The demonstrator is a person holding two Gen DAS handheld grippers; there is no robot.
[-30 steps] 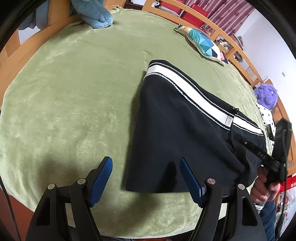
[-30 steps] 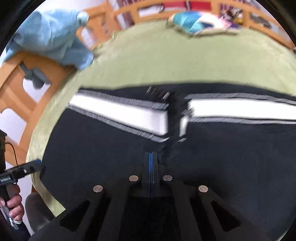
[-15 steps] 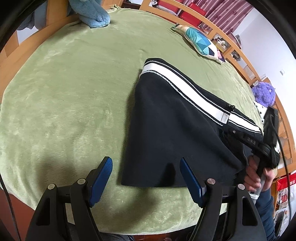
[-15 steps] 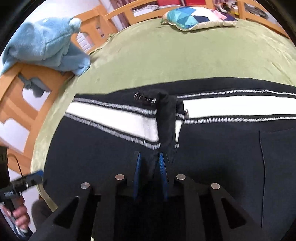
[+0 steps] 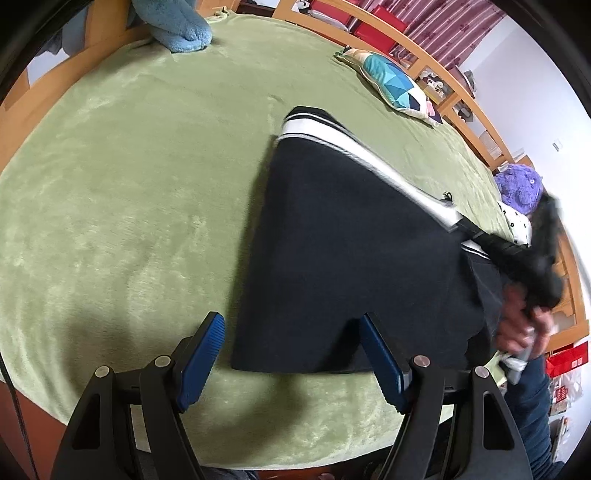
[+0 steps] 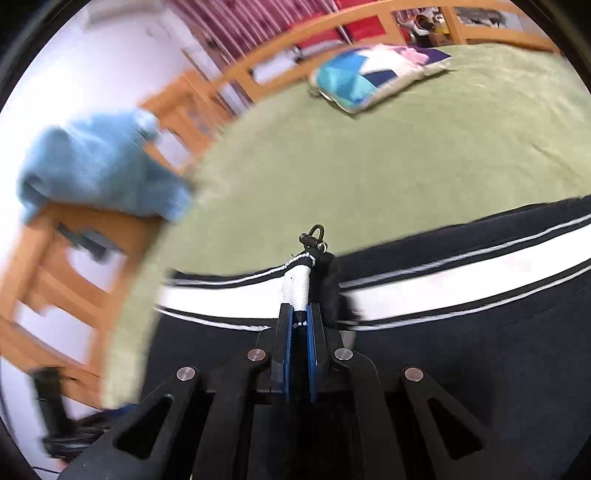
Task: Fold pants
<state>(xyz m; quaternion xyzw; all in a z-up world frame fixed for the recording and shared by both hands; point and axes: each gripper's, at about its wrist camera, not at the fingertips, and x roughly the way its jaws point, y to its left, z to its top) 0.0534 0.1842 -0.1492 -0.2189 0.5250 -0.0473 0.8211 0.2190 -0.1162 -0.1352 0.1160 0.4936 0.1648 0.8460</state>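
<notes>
Right tongs (image 6: 299, 321) pinch the pants' (image 5: 351, 254) striped fold; left tongs (image 5: 291, 354), wide, hover at the hem.

Black pants (image 5: 343, 258) with white stripe, green blanket (image 5: 140, 177), blue-padded claw (image 5: 291, 356)

The bed (image 5: 129, 177) is covered by a green blanket (image 5: 110, 240), on which black pants (image 5: 343, 251), a cushion (image 5: 391, 86) and a blue toy (image 5: 177, 27) are laid.

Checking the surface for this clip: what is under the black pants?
The pants lie on a green blanket, which shows on all visible sides. Anything between pants and blanket is covered. The right tool pinches the white-striped edge; the left tool hangs open.
</notes>
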